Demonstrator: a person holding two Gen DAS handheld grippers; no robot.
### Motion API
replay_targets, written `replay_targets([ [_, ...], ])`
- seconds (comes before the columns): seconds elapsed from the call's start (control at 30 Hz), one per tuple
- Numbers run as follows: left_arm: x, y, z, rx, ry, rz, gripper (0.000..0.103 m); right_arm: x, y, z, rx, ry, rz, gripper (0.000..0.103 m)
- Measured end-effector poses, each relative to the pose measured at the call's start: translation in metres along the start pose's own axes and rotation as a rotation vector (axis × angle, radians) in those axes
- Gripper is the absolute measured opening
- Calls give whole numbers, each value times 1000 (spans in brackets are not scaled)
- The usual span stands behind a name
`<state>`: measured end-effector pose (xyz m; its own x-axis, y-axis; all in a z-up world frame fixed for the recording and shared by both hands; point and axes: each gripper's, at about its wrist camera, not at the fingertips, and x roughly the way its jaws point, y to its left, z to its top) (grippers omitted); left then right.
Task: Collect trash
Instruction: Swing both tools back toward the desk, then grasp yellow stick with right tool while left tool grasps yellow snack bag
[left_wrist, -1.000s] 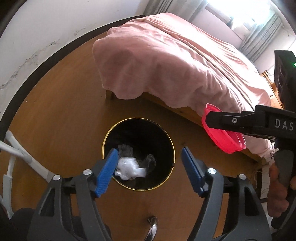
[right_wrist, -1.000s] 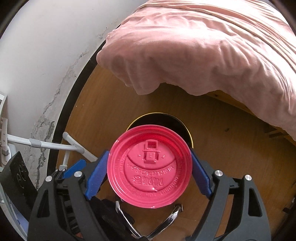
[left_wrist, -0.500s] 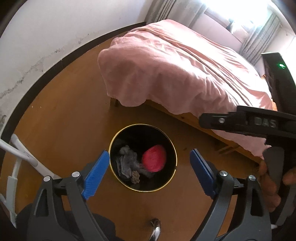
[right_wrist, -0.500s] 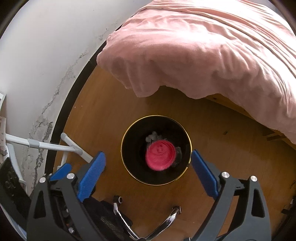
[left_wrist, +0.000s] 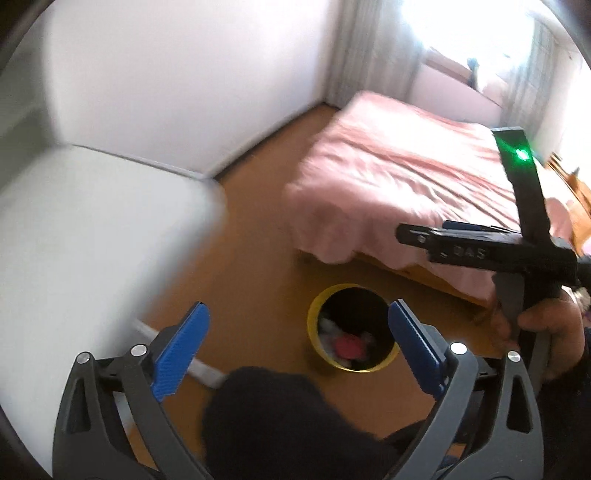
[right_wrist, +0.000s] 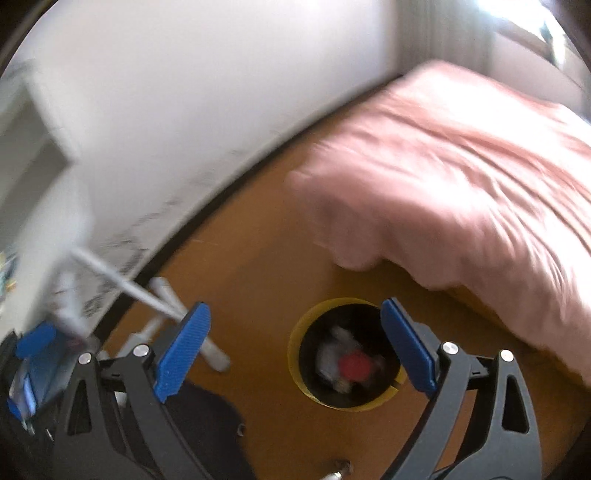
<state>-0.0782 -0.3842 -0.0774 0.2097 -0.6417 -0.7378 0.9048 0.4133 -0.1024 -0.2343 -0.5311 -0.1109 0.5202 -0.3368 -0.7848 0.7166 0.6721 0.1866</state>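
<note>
Now both tools stand over the black, yellow-rimmed bin (left_wrist: 352, 326) on the wooden floor beside the bed (left_wrist: 402, 184). The left tool (left_wrist: 297, 349) is opening further, with nothing between its blue pads; the right tool (right_wrist: 293, 347) is spread wide and empty too. The trash sits inside the bin: a red lid (right_wrist: 355, 366) on pale crumpled paper (right_wrist: 332, 356). The drop looks finished, so the sensible step is probably to scan the floor and the white bench (left_wrist: 92, 240) for more litter. Both views are blurred, so it would help to steady each tool before picking a target.
</note>
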Motion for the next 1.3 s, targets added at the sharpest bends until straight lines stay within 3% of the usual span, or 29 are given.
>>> replay_targets([
  [0.23, -108, 141, -35, -159, -64, 293, 96, -11, 175, 17, -360, 14, 323, 90],
  [0.37, -164, 219, -87, -288, -43, 525, 96, 0, 267, 16, -552, 55, 421, 90],
  [0.47, -205, 264, -134, -457, -38, 601, 96, 17, 337, 12, -686, 87, 471, 90],
  [0.6, -238, 295, -175, -605, -40, 638, 96, 38, 395, 12, -767, 122, 507, 90],
  [0.7, -243, 297, -183, -608, -37, 648, 96, 51, 425, 11, -821, 126, 502, 90],
  [0.83, -240, 301, -176, -554, -6, 669, 96, 67, 447, 11, -863, 140, 492, 77],
  [1.0, -234, 320, -128, -465, -44, 680, 96, 78, 456, 8, -899, 156, 490, 55],
  [1.07, -231, 328, -108, -429, -55, 684, 96, 78, 456, 7, -917, 140, 484, 35],
  [1.1, -229, 332, -97, -410, -61, 678, 96, 78, 454, 8, -908, 156, 503, 15],
  [1.2, -216, 346, -61, -337, -59, 646, 96, 72, 443, 12, -877, 149, 520, 14],
  [1.3, -190, 365, -36, -281, -2, 614, 96, 60, 432, 14, -856, 142, 545, 14],
])
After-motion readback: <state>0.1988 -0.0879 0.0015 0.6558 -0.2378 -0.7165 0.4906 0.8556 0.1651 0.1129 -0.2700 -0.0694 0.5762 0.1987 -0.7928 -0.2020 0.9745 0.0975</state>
